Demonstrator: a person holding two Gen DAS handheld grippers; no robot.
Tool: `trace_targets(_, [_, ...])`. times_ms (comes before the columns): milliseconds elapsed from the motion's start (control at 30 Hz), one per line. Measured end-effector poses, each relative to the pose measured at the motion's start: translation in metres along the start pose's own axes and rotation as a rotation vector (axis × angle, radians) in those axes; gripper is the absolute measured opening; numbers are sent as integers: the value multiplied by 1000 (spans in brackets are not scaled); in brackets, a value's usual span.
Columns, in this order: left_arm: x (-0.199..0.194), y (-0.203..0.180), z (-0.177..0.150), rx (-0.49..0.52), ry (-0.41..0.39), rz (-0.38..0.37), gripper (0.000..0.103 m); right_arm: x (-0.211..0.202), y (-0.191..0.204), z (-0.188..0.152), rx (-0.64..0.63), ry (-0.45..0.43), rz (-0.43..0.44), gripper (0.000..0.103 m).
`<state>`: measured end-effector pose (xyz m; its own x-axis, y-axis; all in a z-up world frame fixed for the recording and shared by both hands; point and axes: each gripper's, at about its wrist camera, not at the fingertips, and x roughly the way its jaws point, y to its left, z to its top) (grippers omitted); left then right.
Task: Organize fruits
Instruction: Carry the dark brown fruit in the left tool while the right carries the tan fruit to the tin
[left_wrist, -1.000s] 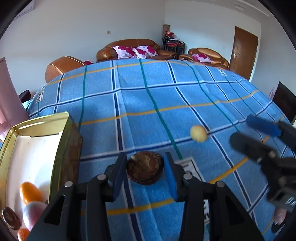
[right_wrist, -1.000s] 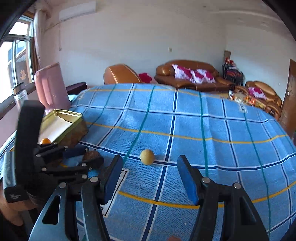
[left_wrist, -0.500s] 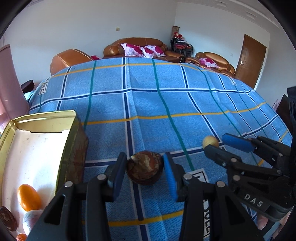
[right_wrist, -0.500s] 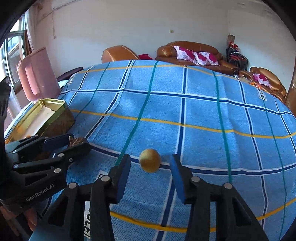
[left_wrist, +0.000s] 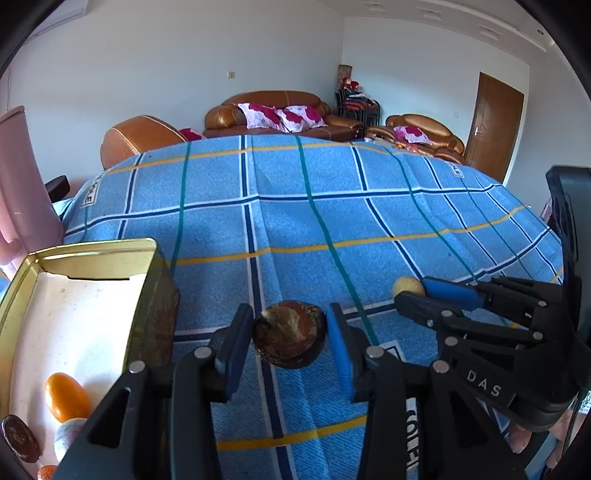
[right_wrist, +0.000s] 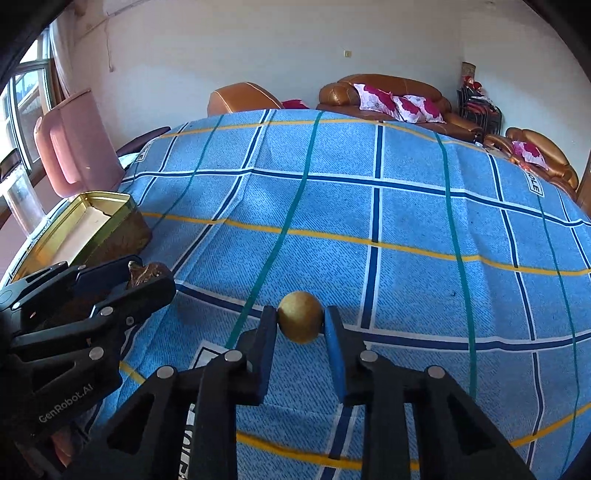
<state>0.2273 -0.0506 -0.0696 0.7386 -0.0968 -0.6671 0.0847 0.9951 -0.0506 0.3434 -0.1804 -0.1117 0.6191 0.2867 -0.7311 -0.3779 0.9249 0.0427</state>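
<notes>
Right gripper pads touching both sides of small yellow round fruit on blue plaid cloth; left gripper at left clamps dark brown fruit; gold tin behind it.

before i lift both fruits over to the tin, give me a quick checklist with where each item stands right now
1. Left tongs shut on the dark brown fruit: ok, both pads touch its sides.
2. Right tongs shut on the small yellow fruit: ok, pads press both sides.
3. Fruits lifted off the blue cloth: cannot tell, contact underneath is hidden.
4. Gold tin open with room: ok, the lid is off and much of the white floor is bare; an orange fruit sits at its near end.
5. The two tongs apart from each other: ok, a gap shows, but they are close.
</notes>
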Motion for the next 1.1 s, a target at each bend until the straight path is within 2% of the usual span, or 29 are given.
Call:
trace_targets(800, [-27,1,-2,-8,-143,25,42,-42,21,-6,-107,-228,25,28])
trace_targets(1100, [-37,0,-5,-3,-194,41,42,-54,22,-11,-122,-280,34,28])
